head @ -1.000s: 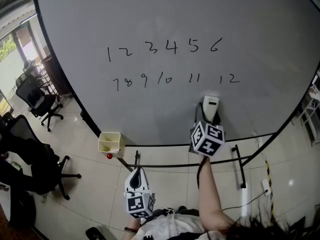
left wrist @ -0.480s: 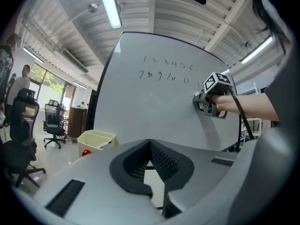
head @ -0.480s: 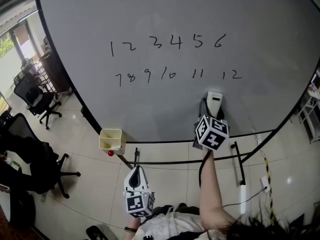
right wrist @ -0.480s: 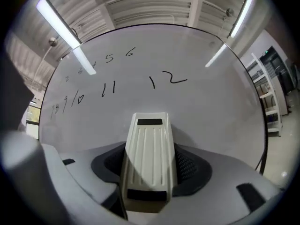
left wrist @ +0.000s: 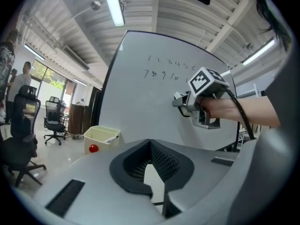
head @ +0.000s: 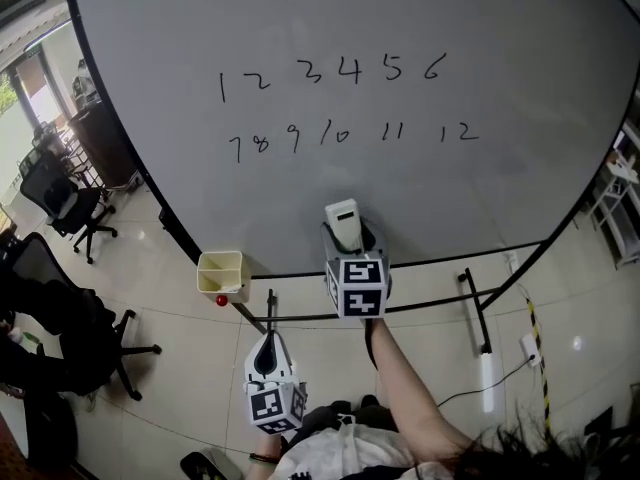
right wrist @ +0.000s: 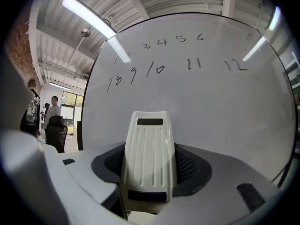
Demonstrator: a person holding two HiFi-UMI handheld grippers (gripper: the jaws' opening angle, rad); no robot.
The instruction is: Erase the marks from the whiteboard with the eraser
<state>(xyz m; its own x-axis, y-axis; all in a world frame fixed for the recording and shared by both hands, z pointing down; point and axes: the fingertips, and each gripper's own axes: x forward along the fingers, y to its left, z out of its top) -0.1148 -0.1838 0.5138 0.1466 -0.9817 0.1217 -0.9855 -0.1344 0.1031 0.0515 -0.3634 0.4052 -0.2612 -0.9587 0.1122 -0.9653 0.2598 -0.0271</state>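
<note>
Cream plastic eraser [right wrist: 149, 153]: clamped upright between the jaws of the right gripper [head: 346, 240], low against the big white board [head: 520, 38]; contact unclear.
Black handwritten numbers [head: 345, 98]: two rows, straight above the eraser, lower row nearer.
Long axis: points up at them.
Left gripper [left wrist: 149, 170]: jaws together, empty, low, well apart.

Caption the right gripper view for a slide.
Right gripper shut on the white eraser, facing the whiteboard with its handwritten numbers not yet erased.
</note>
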